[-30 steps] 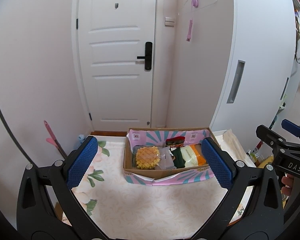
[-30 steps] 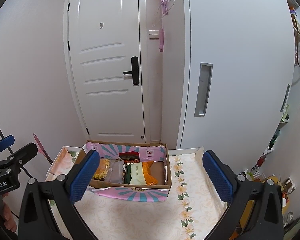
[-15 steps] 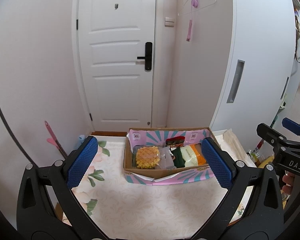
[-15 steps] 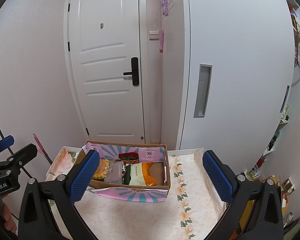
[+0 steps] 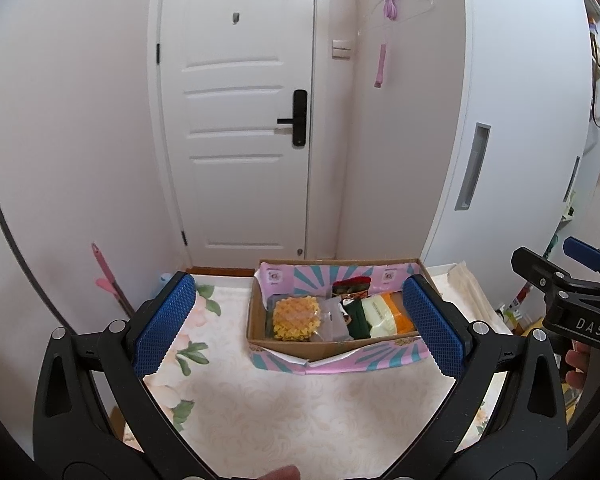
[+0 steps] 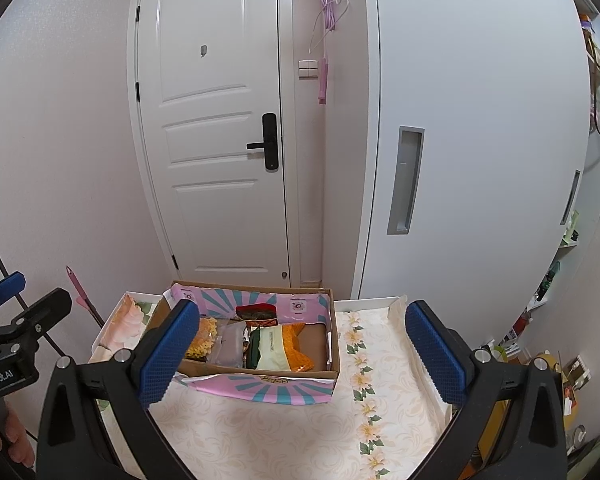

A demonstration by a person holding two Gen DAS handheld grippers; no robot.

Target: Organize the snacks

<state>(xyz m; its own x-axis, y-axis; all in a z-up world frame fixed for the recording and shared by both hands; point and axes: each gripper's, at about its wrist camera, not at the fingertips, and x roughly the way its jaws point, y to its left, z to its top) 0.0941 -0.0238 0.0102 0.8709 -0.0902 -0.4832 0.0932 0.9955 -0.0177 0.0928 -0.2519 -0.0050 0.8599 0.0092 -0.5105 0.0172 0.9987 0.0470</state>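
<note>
Almost nothing has moved in the past second: through the left wrist camera the left gripper (image 5: 300,322) hovers as before, its blue-padded fingers spread wide and empty, with the open cardboard box with pink-and-teal flaps (image 5: 324,350) on the floral table cloth (image 5: 300,412) straight ahead between its tips, the round yellow waffle snack (image 5: 296,317) left of centre. Through the right wrist camera the right gripper (image 6: 302,346) is likewise gaping and empty, the box ahead and left of centre; its pale green packet (image 6: 273,348), probably light, crinkly and slippery, is best pinched by its upper edge.
</note>
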